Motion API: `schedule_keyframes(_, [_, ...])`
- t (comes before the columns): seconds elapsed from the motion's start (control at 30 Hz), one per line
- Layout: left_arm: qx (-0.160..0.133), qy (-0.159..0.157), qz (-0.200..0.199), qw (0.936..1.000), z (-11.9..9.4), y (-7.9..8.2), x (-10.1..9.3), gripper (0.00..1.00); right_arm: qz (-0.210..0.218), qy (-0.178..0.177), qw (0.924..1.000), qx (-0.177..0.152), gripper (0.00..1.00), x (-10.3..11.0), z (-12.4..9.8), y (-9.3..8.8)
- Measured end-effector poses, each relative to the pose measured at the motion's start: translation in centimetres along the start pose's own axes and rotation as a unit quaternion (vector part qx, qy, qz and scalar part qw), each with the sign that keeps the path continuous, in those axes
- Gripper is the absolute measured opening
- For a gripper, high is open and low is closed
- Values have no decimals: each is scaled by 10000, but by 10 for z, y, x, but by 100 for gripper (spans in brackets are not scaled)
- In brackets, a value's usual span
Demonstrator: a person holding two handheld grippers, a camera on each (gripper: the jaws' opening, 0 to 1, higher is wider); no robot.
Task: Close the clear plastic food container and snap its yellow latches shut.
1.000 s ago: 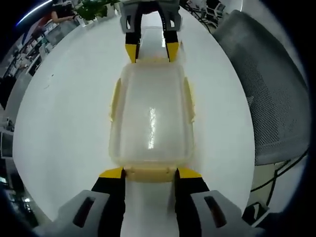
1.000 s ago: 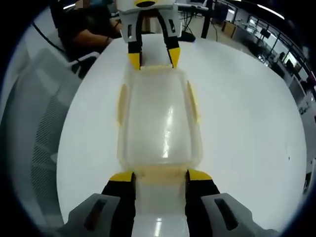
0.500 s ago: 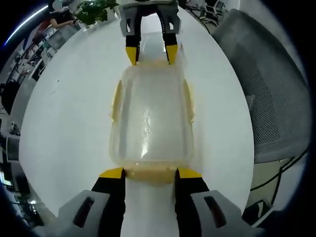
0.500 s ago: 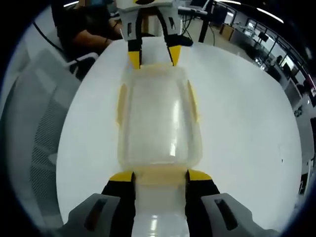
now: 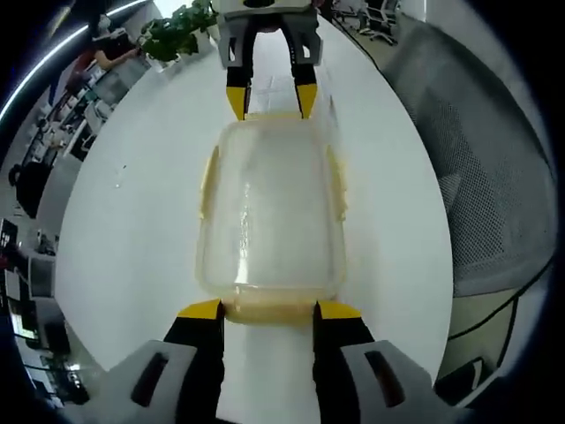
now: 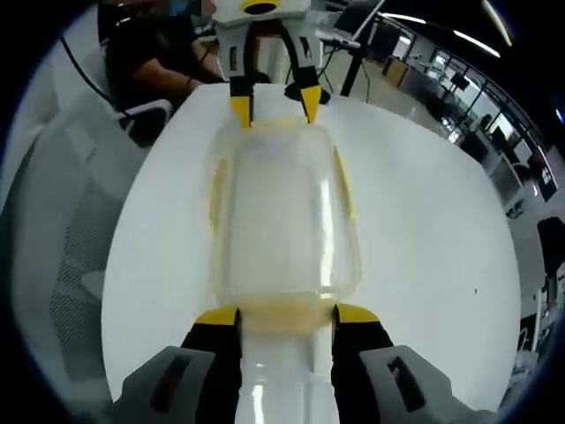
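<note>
The clear plastic food container (image 5: 269,203) lies lengthwise on the white table with its lid on, also seen as the container (image 6: 282,212). Yellow side latches (image 5: 207,181) (image 6: 346,181) lie flat along its long edges. My left gripper (image 5: 268,309) is shut on the yellow latch at the near end, one jaw on each side of it. At the far end my right gripper (image 5: 269,97) grips the opposite yellow latch the same way. In the right gripper view my right gripper (image 6: 287,315) holds the near end and the left gripper (image 6: 275,104) the far one.
A round white table (image 5: 132,203) lies under the container. A grey mesh chair (image 5: 494,177) stands beside the table, seen again as the chair (image 6: 62,230). A green plant (image 5: 172,31) is beyond the far edge. A seated person (image 6: 150,62) is behind the table.
Both views have tilted, so more of the room shows around the table. The container stays in the same place between the two grippers, and the jaws have not changed.
</note>
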State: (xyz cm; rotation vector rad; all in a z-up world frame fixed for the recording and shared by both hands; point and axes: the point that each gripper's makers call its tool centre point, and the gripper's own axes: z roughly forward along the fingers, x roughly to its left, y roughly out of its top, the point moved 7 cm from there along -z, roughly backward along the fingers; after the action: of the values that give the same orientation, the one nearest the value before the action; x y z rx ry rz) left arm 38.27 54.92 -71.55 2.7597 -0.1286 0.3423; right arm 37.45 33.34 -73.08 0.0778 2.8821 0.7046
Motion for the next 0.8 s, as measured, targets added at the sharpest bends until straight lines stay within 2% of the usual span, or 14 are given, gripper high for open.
schedule_keyframes(0.47, [-112, 137, 59, 9998, -10, 23, 0, 37, -52, -107, 9999, 0, 38, 1, -30, -6])
schedule_keyframes(0.8, [-262, 90, 20, 9996, -13, 44, -1, 37, -57, -72, 9999, 96, 38, 2, -50, -18])
